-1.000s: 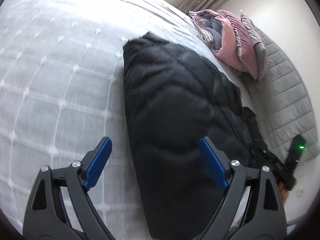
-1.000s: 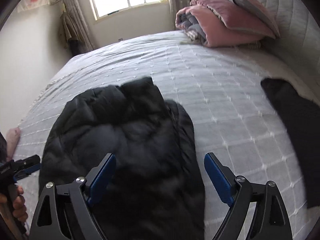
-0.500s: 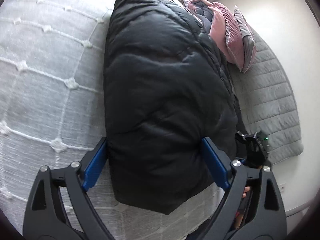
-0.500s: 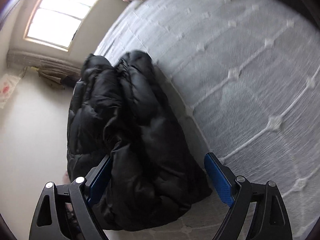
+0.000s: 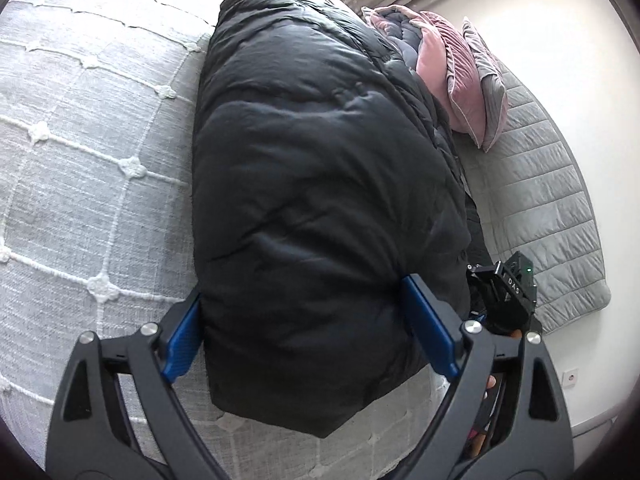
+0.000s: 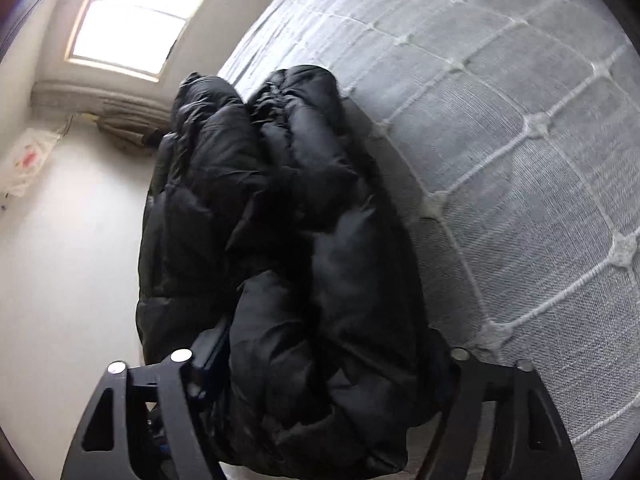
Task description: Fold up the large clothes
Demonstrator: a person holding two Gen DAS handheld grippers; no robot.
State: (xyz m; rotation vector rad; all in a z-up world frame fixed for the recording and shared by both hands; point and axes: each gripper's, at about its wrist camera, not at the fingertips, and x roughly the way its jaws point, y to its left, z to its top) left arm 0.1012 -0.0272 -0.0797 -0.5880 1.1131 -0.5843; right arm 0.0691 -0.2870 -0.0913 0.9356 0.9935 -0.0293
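Both claws were seen set against a folded black puffer jacket (image 5: pixel 320 184) that lay on a bed covered by a grey quilted bedspread (image 5: pixel 80 168) with a white tufted grid. Left claw (image 5: pixel 308 336) was held wide, its two blue pads (image 5: pixel 182 344) placed on either side of the near end of the bundle and touching the fabric; the bulk of the jacket filled the gap, so it was gripped across its width rather than pinched thin. Right claw (image 6: pixel 324 364) was likewise seen straddling its end of the jacket (image 6: pixel 288 240), with one blue pad (image 6: pixel 212 344) pressed into the padding on the left side; the opposite pad was hidden by the cloth, and the fingers stood far apart around the thick folds. From the left wrist view, the right claw's body (image 5: pixel 504 292) was visible just beyond the jacket's far edge, with a small green light lit on it. Pink and grey pillows (image 5: pixel 460 76) were stacked past the jacket, near a padded grey headboard (image 5: pixel 548 208). From the right wrist view, a bright window (image 6: pixel 136 16) was shown above the jacket, and the jacket's left side was seen lying close to the bed's edge.
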